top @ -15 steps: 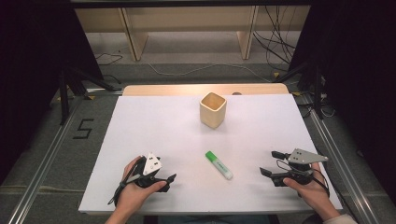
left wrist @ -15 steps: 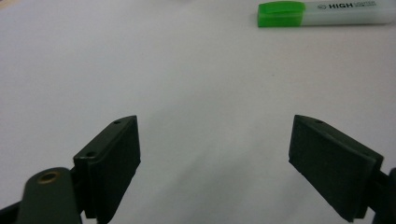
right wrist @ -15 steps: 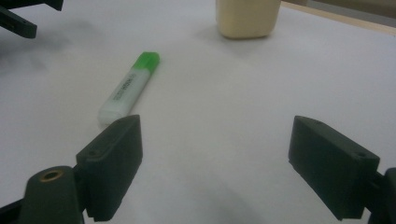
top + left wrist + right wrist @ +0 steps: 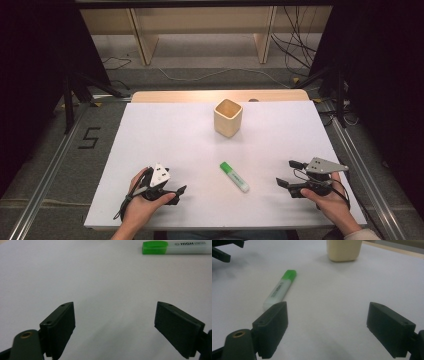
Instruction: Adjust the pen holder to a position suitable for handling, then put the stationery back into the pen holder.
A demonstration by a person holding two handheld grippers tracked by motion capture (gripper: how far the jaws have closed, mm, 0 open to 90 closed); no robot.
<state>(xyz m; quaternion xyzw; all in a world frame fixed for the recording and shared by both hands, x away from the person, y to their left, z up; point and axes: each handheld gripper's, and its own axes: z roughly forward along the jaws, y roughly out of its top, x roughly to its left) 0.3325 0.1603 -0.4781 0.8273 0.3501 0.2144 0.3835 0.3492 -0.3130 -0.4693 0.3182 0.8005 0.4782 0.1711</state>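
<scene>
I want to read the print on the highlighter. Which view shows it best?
The left gripper view: the highlighter lies close and side-on, lettering sharp. The right gripper view shows its whole length, lettering blurred; the high view shows it small between both grippers.

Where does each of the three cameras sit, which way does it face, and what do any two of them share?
High view: above the person's side, facing forward and down on the white table; both hands, the left gripper and the right gripper show.
Left gripper view: rides the left gripper, looking low across the table past its two open jaws toward the highlighter.
Right gripper view: rides the right gripper, facing the highlighter and the wooden cup between its open jaws.
Shared: all three show the highlighter; the high view and right gripper view also share the cup.
</scene>
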